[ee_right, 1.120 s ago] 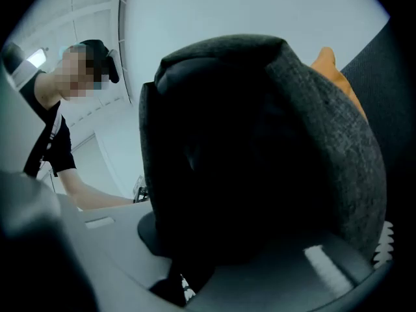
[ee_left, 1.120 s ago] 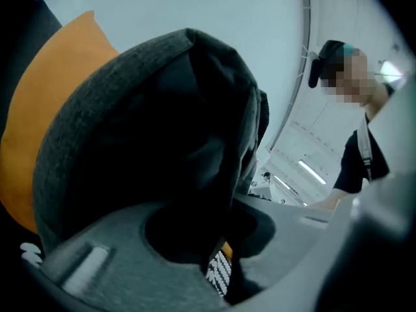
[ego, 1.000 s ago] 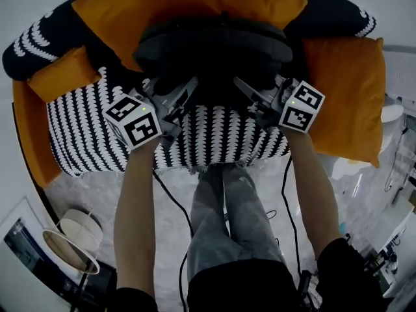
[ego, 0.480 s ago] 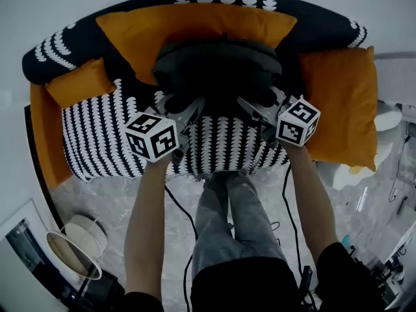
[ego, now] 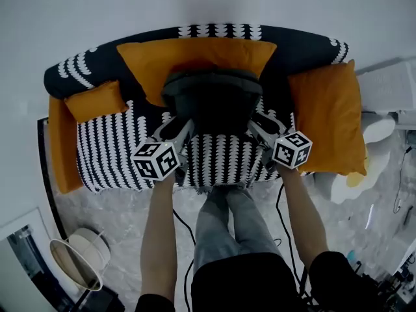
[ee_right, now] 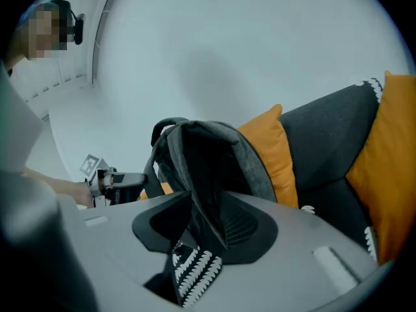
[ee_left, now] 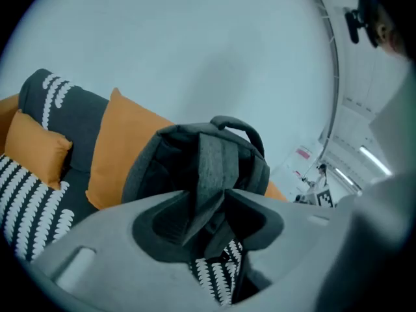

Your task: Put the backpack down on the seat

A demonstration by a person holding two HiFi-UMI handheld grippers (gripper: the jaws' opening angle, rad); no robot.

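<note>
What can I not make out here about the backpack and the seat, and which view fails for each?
Backpack underside, and whether it touches the seat: in the head view the backpack's body covers it; in both gripper views the bodies of the left gripper and right gripper block it.
Backpack's far face: turned away from all three views.
Middle of the orange cushion: head view, behind the backpack.

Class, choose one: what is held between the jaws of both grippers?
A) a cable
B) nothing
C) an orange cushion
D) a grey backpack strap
D: each gripper view shows a grey backpack strap pinched between the jaws, in the left gripper and in the right gripper.
</note>
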